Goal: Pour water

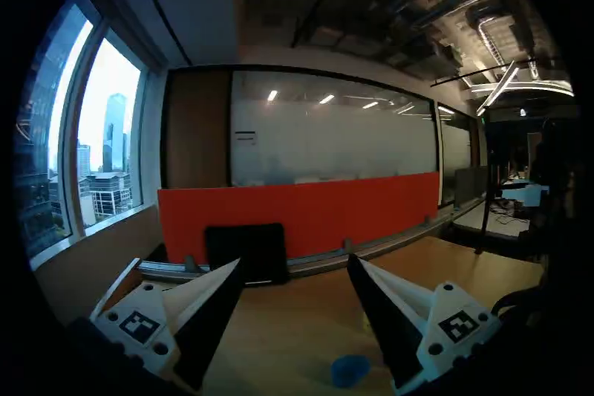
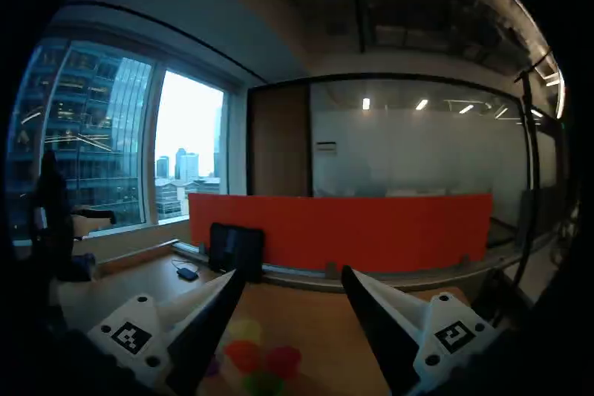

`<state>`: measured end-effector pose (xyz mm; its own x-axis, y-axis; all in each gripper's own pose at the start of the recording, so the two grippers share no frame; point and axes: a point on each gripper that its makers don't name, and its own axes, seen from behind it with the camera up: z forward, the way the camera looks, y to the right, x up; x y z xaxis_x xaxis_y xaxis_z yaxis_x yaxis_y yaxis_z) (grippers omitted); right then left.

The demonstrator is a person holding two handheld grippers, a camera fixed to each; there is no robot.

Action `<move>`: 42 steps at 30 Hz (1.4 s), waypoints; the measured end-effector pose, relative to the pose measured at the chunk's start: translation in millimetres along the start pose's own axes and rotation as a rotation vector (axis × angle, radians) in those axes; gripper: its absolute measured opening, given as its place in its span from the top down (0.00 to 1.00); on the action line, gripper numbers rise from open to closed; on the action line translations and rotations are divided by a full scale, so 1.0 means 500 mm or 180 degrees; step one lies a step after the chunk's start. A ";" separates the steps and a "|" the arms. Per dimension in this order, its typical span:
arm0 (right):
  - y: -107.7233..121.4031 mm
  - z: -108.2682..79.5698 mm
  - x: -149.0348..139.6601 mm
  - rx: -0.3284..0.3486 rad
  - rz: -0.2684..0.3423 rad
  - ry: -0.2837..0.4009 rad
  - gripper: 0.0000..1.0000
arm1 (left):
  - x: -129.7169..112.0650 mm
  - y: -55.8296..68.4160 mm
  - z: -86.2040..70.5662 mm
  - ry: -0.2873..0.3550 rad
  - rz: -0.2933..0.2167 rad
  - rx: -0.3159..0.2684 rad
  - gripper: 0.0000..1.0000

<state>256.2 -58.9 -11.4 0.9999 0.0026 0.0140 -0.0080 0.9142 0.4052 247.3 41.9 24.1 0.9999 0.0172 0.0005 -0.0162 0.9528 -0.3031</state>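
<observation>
In the left gripper view, a big window (image 1: 104,151) is on the left, with tall buildings outside. Next comes a black screen (image 1: 245,251) leaning against a long orange board (image 1: 312,210) at the back of the wooden counter (image 1: 297,322). The left gripper (image 1: 293,261) has two fingers. Its jaws are spread wide with nothing between them. One small blue thing (image 1: 349,370) sits on the counter low down, close to the finger on the right. Its bottom is cut off and it is blurry, so I cannot tell what it is or which way it points. The far right of the room is too dark to make out.

In the right gripper view, the window (image 2: 185,158) is on the left again. One small dark thing (image 2: 187,274) lies on the counter (image 2: 319,329) beside the black screen (image 2: 236,247), and the orange board (image 2: 356,229) runs behind. The right gripper (image 2: 292,270) also has two fingers, and its jaws are wide apart and hold nothing. Below them, on the counter, is a bunch of coloured cups (image 2: 256,355) close together. I count four: yellow, orange, pink and green. A purple bit peeks out by the left finger, mostly hidden. They are blurry and the green one is cut off. I cannot tell if they stand up or lie down.
</observation>
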 end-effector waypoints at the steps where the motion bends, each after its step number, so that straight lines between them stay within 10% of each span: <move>1: -0.012 -0.001 0.003 0.0087 -0.0011 -0.0002 0.00 | 0.002 0.008 0.001 0.0004 -0.0008 -0.0067 0.02; 14: -0.106 -0.016 0.015 0.0814 -0.0076 -0.0032 0.00 | 0.007 0.109 -0.005 0.0006 -0.0103 -0.0839 0.02; 42: -0.125 -0.017 -0.105 0.1294 -0.0244 -0.0580 0.00 | -0.106 0.151 0.008 -0.0369 0.0008 -0.1329 0.02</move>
<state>204.2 -112.7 -45.3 0.9797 -0.1636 0.1161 0.0254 0.6754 0.7370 193.1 114.1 5.0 0.9922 0.0760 0.0992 0.0090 0.7487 -0.6629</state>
